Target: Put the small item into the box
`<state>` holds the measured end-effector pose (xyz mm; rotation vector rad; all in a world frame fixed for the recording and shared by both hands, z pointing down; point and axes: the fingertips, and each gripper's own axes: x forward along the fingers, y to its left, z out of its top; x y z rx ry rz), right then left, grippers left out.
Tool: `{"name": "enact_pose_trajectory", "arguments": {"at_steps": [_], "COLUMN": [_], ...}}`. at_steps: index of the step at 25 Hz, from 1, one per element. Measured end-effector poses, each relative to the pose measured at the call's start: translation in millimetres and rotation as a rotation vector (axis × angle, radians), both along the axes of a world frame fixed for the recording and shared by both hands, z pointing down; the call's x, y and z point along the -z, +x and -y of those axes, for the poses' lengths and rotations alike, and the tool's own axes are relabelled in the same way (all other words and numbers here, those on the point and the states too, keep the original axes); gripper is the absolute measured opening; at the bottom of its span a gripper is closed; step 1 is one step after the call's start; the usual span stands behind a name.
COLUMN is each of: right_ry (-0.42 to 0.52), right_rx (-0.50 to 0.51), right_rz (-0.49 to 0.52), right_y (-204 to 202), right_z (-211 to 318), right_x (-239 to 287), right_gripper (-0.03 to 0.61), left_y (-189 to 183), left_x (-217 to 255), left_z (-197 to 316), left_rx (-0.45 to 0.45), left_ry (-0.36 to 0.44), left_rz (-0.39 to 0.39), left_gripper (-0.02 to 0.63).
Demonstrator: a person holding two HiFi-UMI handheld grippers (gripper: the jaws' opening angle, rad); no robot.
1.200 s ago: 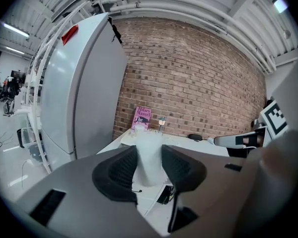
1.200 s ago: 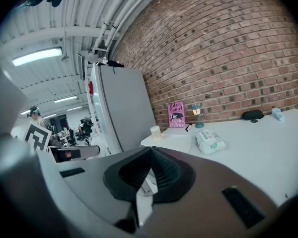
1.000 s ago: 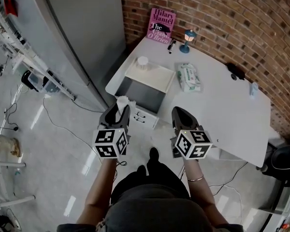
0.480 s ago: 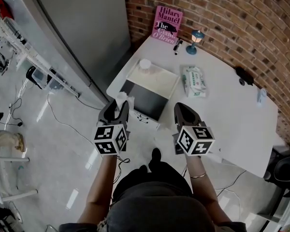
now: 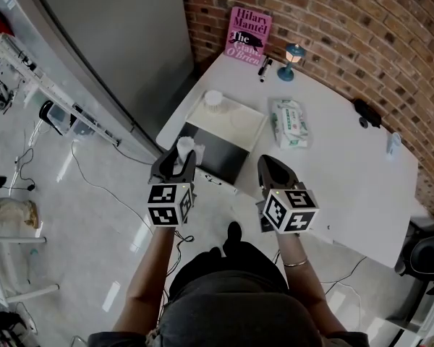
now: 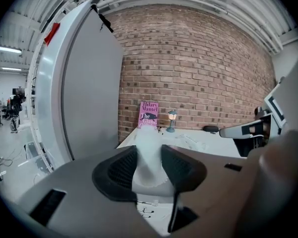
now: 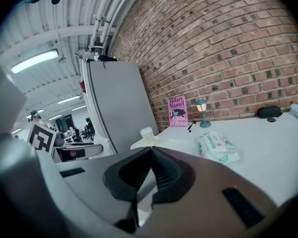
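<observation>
Hidden: the small item is half covered by the ribbed black pads, and its kind cannot be made out.
Left tongs: clenched on the small item, a pale, smooth, tapering shape, held just beside the near corner of the box.
Right tongs: pressed together, nothing between them.
Writing: "Hilary Mantel" is read on a pink book leaned against the brick wall. The print on the wipes pack is too small to read.
Box: white, rectangular, lid open, dark inside, set on the white counter.

light: bright, even, ceiling tubes | gripper views: fisheye, dark corners, near parts blurred
</observation>
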<state>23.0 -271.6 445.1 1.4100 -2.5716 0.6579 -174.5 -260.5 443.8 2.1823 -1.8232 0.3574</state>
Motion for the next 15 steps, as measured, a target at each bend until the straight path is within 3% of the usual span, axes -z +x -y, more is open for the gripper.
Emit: {"name": "enact_pose_trajectory", "arguments": {"at_steps": [8, 15], "right_ry": [-0.012, -0.019], "right_rx": [-0.014, -0.033], "right_rz": [-0.001, -0.008], "right_y": [6, 13], "right_z": [2, 2], "right_x": [-5, -9], "right_gripper": [0.006, 0.006], "left_y": [18, 38], "left_x": [-25, -52], "left_z": [16, 27], "left_rx": [-0.072, -0.155], "left_ry": [-0.061, -0.142], "left_rz": [0.048, 0.141], "left_gripper": [0.169, 0.169]}}
